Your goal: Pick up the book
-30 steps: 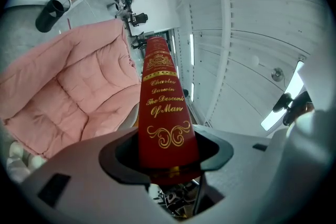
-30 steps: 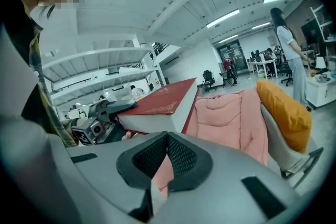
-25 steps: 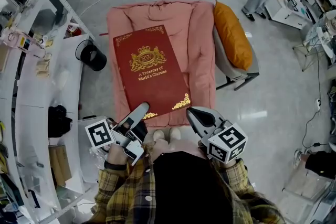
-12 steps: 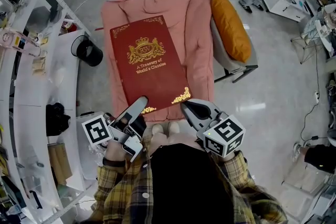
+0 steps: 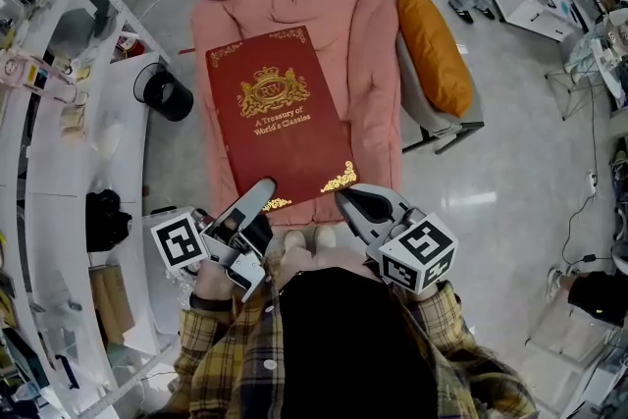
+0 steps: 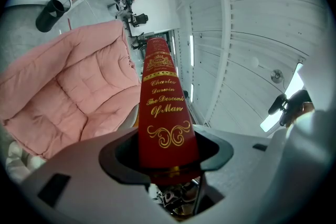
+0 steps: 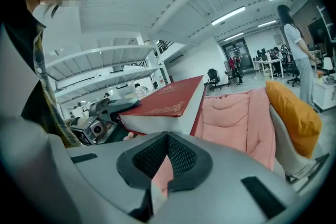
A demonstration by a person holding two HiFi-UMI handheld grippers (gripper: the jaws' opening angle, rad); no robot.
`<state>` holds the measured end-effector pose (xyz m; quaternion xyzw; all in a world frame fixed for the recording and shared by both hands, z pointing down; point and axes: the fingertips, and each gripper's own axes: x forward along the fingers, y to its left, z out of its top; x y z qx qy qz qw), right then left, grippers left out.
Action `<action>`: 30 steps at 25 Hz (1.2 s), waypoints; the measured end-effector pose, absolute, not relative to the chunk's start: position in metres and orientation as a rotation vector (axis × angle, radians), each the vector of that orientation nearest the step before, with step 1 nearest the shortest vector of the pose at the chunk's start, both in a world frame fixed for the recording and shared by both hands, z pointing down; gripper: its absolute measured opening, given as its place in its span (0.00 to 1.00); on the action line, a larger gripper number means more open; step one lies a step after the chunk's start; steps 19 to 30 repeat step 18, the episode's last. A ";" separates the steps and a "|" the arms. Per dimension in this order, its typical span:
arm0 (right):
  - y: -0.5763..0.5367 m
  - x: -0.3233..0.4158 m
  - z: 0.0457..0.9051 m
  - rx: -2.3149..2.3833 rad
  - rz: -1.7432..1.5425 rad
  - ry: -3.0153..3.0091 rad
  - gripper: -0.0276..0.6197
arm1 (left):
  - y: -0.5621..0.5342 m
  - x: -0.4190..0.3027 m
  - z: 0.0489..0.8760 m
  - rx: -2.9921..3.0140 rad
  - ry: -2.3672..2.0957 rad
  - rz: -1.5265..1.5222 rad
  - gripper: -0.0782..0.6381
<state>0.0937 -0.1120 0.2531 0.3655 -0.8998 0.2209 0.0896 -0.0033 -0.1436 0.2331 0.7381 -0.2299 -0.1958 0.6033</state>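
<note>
The book lies over the cushion, on its left half, with its near end at the cushion's front edge. At the left of that edge the left gripper has the book's spine between its fingers. The right gripper sits just before the same edge, beside the book's other near corner. A pillow lies along the cushion's right side, and a bin stands on the floor to its left.

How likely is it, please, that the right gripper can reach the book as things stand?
Probably yes: the right gripper sits just off the book, at a near corner, with nothing between; its jaws look closed and must open first. The left gripper holds the spine.
</note>
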 end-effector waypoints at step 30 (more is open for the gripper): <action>-0.113 0.098 0.252 1.101 0.672 -2.673 0.07 | -0.147 -0.003 0.236 1.694 -0.535 -0.456 0.46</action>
